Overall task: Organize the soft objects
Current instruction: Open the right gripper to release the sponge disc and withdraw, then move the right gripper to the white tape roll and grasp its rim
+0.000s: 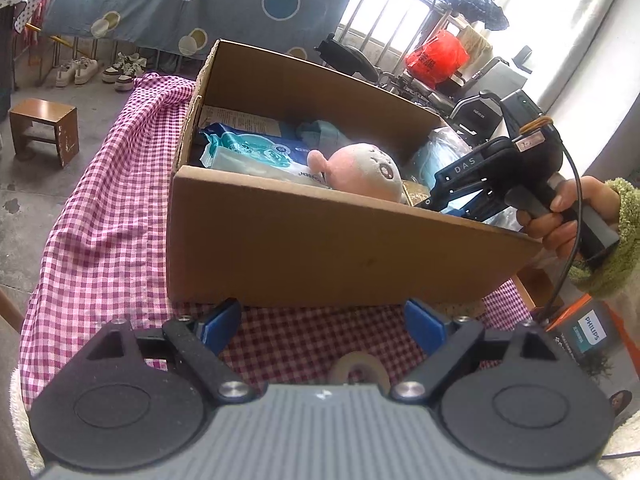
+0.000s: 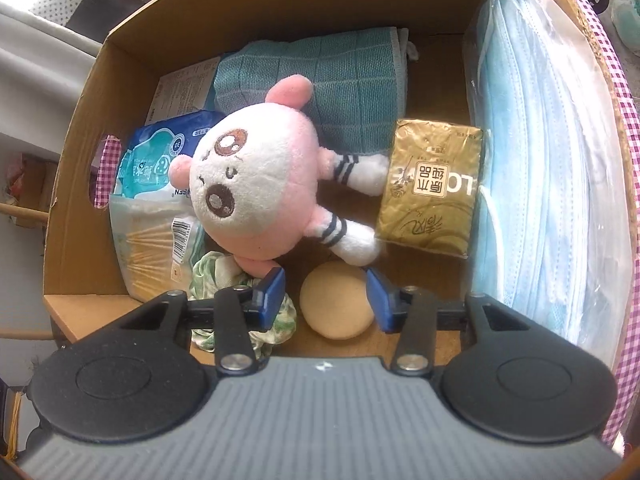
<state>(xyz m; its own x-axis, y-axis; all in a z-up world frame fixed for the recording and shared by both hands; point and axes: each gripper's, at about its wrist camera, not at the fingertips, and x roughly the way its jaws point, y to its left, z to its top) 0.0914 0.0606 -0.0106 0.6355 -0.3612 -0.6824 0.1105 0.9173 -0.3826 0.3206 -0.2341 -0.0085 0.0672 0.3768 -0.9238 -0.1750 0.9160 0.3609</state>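
Left view: my left gripper [image 1: 324, 326] hangs wide open and empty over the checked cloth [image 1: 100, 240], just short of the cardboard box [image 1: 320, 248]. The plush toy [image 1: 366, 170] peeks over its rim, my right hand [image 1: 560, 216] beside it.

Right view: my right gripper [image 2: 326, 296] gapes inside the box, gripping nothing, fingertips flanking the round sponge [image 2: 336, 306]. The plush lies among wipes [image 2: 156, 160], green towel [image 2: 320, 80], gold tissue pack [image 2: 432, 188] and masks [image 2: 552, 160].

Daylight scene, bright overall. In left wrist view the windows [image 1: 404, 4] at top right are blown out to white, w/ haze over nearby clutter. Cardboard box [image 1: 320, 248] near wall sits in soft shade. Right wrist view evenly lit; glare on plastic around face mask pack [image 2: 552, 184]. Strong fisheye bending and dark corners at edges; focus mostly sharp.
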